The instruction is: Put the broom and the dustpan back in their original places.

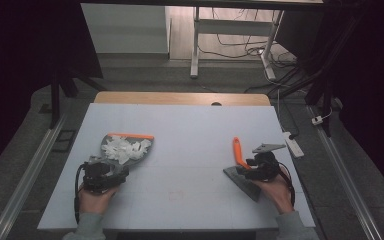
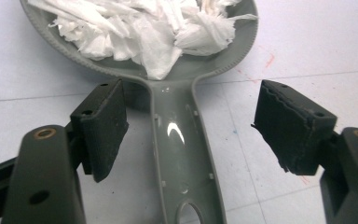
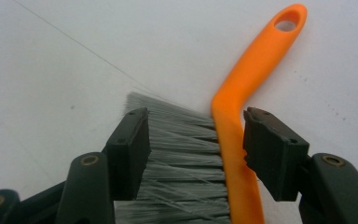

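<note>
Checking what I can't see first. In the high view my left hand-held gripper (image 1: pixel 101 173) is a dark lump over the near end of the dustpan (image 1: pixel 125 147); the handle is buried under it and the jaw state is unreadable from up there. Same for my right hand-held gripper (image 1: pixel 260 167): it covers the middle of the brush (image 1: pixel 240 165), and the bristle block is just a grey wedge poking out toward me.

Left gripper view settles the left side: jaws spread wide, one either side of the dustpan handle (image 2: pixel 179 154), neither pad touching it. Handle is glossy grey moulded plastic, channel-shaped, hang hole cut off at the bottom edge. Pan rim is ribbed; the far lip is out of frame there. The high view shows an orange strip along that far edge. Pan holds torn white paper scraps (image 2: pixel 144 28), soft and crumpled.

Right gripper view: jaws apart, straddling the brush; left pad against the grey bristles (image 3: pixel 182 154), right pad just beside the orange handle (image 3: pixel 247 102) with a sliver of gap. Not clamped. Handle is smooth, bent, with an oval hole at the far tip. Bristles are fine, straight, slightly splayed.

Dustpan sits left on the white tabletop (image 1: pixel 190 130), brush right, well apart.
</note>
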The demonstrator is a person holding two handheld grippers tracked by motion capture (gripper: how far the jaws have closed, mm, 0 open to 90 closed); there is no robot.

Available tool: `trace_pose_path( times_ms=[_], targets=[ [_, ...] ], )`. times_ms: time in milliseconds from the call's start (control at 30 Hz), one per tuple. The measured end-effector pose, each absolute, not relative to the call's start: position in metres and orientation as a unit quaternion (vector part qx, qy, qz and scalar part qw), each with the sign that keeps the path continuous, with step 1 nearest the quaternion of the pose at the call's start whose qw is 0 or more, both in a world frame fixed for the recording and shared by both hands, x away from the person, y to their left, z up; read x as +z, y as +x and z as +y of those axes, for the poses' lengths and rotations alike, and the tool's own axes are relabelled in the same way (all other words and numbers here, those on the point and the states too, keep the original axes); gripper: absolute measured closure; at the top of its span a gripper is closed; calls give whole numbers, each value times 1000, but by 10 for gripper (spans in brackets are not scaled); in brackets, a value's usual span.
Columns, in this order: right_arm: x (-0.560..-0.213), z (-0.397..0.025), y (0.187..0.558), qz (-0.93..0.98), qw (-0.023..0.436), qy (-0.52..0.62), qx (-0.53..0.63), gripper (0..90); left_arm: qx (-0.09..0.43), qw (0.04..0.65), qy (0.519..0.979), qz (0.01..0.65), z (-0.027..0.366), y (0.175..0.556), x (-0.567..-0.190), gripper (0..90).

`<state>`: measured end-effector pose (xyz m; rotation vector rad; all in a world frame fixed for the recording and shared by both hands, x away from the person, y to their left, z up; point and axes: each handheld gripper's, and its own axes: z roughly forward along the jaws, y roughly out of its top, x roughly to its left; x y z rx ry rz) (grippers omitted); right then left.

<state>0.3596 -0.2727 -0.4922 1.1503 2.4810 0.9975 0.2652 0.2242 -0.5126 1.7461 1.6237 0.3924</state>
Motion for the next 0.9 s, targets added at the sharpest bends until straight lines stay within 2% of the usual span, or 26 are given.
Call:
trace_pose_path(
  times_ms=[233, 900],
  targets=[
    [-491, -275, 350, 852, 119, 374, 347, 422, 153, 348, 703, 601, 223, 260, -510, 273],
    [-493, -275, 324, 861, 108, 333, 369, 430, 123, 385, 767, 499, 225, 250, -505, 315]
  ],
)
